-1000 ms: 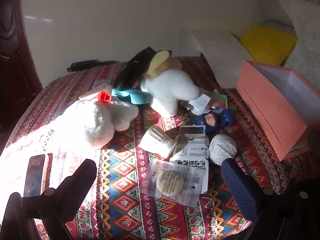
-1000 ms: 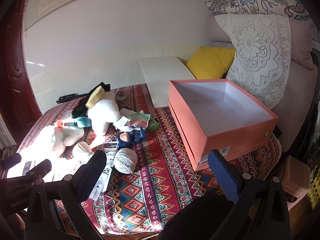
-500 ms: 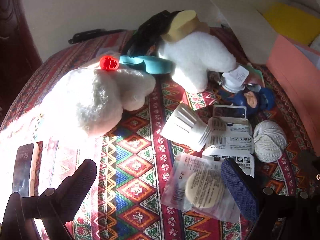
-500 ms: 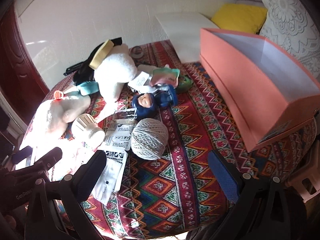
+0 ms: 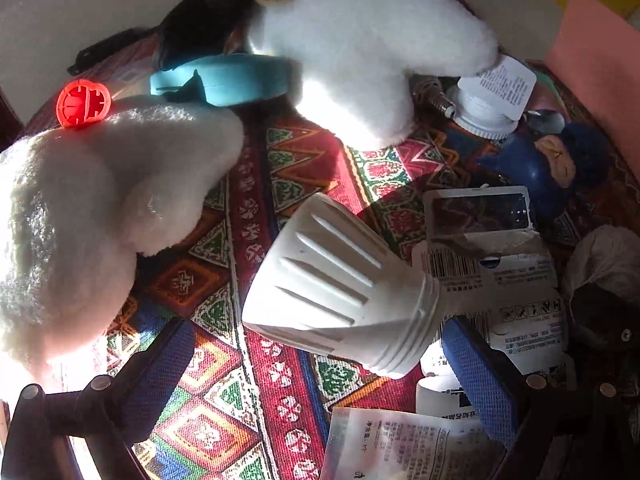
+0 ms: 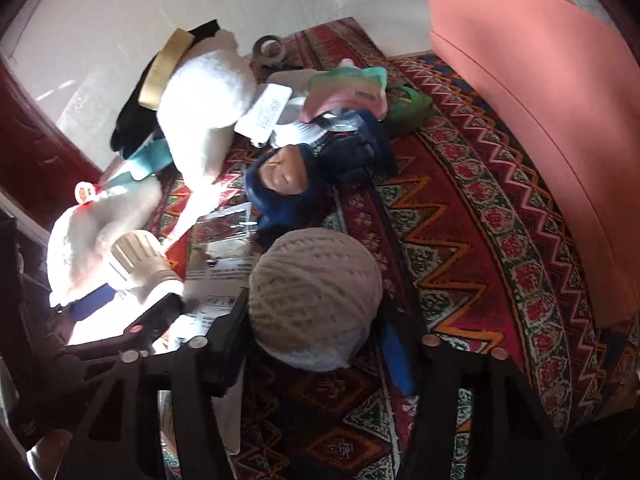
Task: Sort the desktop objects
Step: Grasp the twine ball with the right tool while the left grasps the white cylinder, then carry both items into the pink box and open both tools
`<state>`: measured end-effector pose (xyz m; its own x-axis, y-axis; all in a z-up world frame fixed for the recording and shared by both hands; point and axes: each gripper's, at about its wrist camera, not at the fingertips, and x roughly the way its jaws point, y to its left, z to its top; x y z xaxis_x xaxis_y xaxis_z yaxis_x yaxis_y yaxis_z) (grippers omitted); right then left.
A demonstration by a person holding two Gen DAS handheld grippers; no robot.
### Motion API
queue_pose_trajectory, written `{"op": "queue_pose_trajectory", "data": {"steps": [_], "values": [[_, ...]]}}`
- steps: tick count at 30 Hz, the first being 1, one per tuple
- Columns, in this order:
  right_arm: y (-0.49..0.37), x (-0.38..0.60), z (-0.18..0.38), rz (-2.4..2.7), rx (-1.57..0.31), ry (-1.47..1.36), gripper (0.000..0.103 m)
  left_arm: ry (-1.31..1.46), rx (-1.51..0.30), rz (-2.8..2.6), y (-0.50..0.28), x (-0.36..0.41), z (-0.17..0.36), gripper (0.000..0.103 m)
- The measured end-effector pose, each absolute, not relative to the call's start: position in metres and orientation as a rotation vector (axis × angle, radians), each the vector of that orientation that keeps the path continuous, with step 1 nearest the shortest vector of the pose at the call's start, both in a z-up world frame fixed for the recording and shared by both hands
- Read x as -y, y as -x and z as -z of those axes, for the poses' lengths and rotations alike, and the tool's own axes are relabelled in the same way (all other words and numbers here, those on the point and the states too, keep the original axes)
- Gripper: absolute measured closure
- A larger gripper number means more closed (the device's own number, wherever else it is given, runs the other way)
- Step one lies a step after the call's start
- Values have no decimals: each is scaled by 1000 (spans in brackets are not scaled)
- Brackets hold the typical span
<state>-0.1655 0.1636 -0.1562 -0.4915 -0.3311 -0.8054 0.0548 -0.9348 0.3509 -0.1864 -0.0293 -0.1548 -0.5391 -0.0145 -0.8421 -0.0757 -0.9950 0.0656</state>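
**Camera placement, both wrists**

Your left wrist view is looking down, very close, at the white ribbed cap [image 5: 340, 284]. Your right wrist view is facing the yarn ball [image 6: 316, 300] from close above. Both are sharing the cap [image 6: 138, 264] and blue doll [image 5: 556, 164].

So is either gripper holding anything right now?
Right gripper flanks the ball of string at its sides; contact unclear. Left gripper is open, holding nothing.

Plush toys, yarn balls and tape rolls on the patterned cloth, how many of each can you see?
White plush toys: 2, one far, one near
Blue plush doll: 1
Ball of cream yarn: 1
Tape roll: 1
Total: 5
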Motion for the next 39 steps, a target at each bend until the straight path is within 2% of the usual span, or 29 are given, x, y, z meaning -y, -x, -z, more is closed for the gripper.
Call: {"op": "queue_pose_trajectory", "data": {"steps": [1,2,9,11,20,26,33,39], "values": [[166,-164,156,2494,415,-1440,42,1479,-123,-2714,186,31,153,31],[166,-165,156,2490,420,-1438,43,1485,-116,-2712,187,32,152,41],[153,-172,133,2484,455,-1342,43,1399,-82,-2766,171,34,119,45],[146,-172,118,2509,437,-1280,43,1345,-73,-2783,163,30,100,56],[104,-208,40,2661,393,-972,43,1109,-51,-2760,139,-16,22,56],[77,-266,2,2797,428,-834,43,941,-108,-2697,131,-85,-19,56],[63,-354,-16,2977,497,-777,43,808,-160,-2572,143,-187,-42,56],[74,-421,-13,3041,540,-846,42,814,-167,-2487,168,-259,-43,54]]}}
